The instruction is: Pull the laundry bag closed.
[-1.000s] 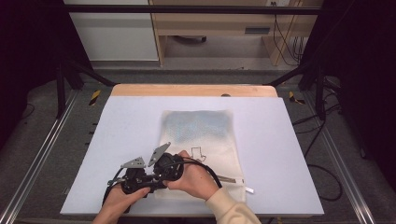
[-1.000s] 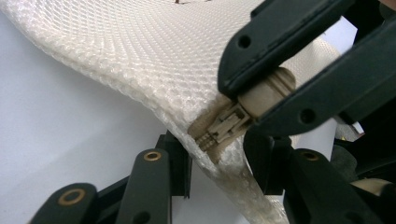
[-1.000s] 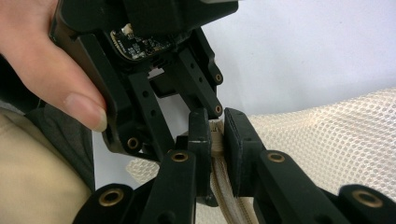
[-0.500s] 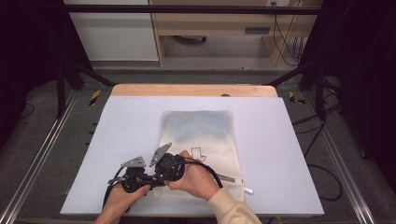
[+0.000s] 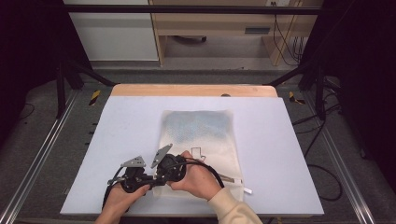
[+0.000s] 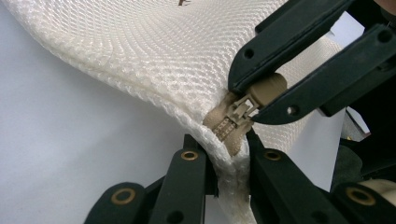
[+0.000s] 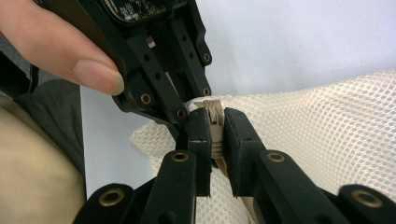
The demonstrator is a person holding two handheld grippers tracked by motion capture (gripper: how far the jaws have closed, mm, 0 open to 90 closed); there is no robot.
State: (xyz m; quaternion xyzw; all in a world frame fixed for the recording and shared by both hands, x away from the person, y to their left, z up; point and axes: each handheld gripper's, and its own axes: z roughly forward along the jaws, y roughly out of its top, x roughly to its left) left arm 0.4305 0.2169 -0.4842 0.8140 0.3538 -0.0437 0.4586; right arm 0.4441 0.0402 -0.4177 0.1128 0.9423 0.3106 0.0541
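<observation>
Not much has shifted since a second ago: both hands sit in the same near-left spot on the table [image 5: 289, 140], only my left gripper [image 6: 232, 154] has just been closing, and now it's clamped on the corner of the mesh bag [image 6: 154, 51] right below the zipper. My right gripper [image 7: 217, 123] is pinched on the tan zipper pull [image 6: 261, 91], so both tools are gripping. The bag lies flat in the middle of the white table, its near-left corner lifted between the jaws. Progress-wise I'd say the grab is done, but the slider sits at the very end of the zipper, so the whole pull is left.
</observation>
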